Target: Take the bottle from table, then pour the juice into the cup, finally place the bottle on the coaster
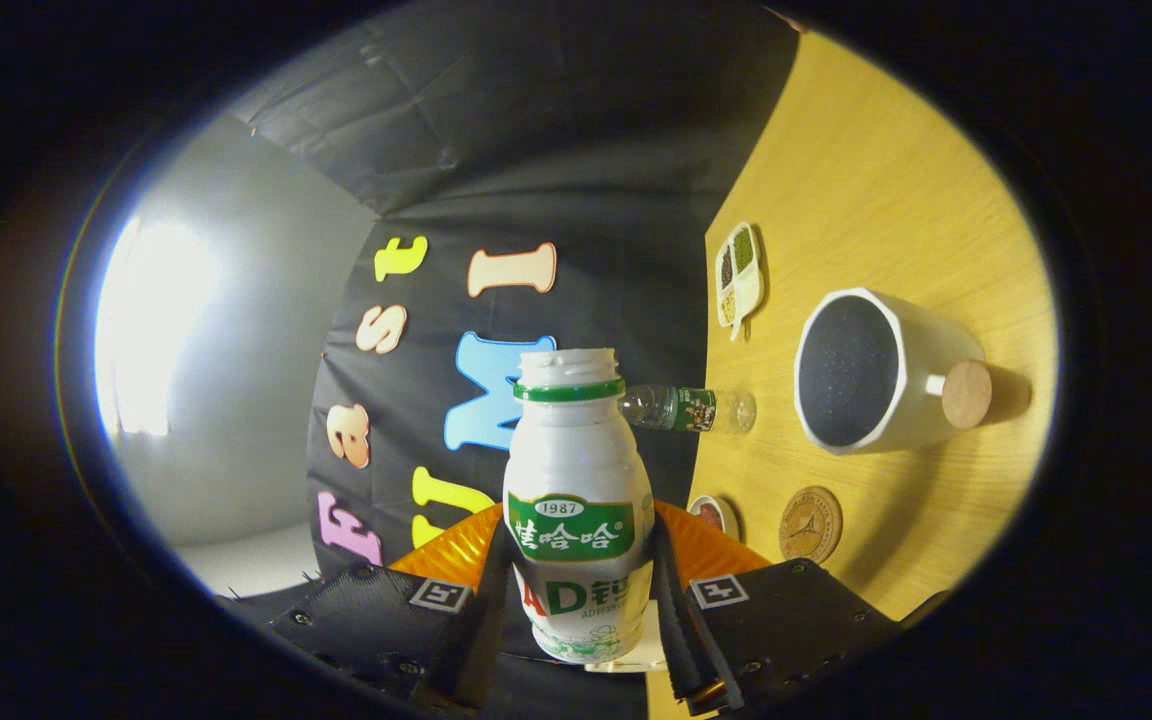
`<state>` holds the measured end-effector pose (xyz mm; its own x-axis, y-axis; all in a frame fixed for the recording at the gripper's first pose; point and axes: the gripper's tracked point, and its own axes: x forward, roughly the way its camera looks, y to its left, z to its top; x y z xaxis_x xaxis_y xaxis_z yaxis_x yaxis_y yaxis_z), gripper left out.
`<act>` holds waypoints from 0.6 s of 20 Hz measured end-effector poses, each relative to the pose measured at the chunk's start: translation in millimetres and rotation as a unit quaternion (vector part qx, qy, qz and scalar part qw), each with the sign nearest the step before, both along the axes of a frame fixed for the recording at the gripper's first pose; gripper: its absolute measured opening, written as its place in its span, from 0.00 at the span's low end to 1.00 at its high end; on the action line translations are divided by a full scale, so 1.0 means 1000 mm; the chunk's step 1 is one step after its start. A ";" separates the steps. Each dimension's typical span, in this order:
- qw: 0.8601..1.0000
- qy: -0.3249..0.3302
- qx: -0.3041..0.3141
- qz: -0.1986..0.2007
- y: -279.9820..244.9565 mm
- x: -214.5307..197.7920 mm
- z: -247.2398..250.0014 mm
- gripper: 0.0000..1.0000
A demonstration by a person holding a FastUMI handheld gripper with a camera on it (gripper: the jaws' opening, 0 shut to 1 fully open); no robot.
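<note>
1. The small white plastic bottle with a green neck ring and green label point(578, 510) is clamped at its lower body between the two fingers of the gripper point(581, 605), one finger pressed on each side. Its cap is off and the mouth is open.
2. The view is rolled sideways, so the bottle is judged to be tipped. The white faceted mug with a dark speckled inside and a round wooden knob handle point(881, 372) stands on the yellow wooden table point(886, 180), well apart from the bottle mouth.
3. If tipping proceeds before the mouth is brought over the mug, juice could be spilled onto the table.
4. The smooth bottle could slip or twist in the grip if pressure is eased.
5. The clear plastic bottle with a green label point(688, 409) standing near the mug could be knocked during the approach.
6. The round engraved wooden coaster point(810, 524) lies beside the mug; an off-centre placement could leave the bottle unsteady.
</note>
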<state>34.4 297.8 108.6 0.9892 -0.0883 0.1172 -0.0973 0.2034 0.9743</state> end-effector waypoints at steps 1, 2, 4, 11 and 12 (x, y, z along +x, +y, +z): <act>0.999 0.008 -0.032 -0.003 0.000 -0.001 -0.002 0.65; 0.998 0.015 -0.061 -0.003 0.000 -0.001 -0.003 0.65; 0.994 0.021 -0.108 -0.001 0.004 0.001 -0.005 0.65; 0.959 0.052 -0.277 0.024 0.036 0.022 -0.020 0.65; 0.951 0.057 -0.304 0.025 0.041 0.025 -0.021 0.65</act>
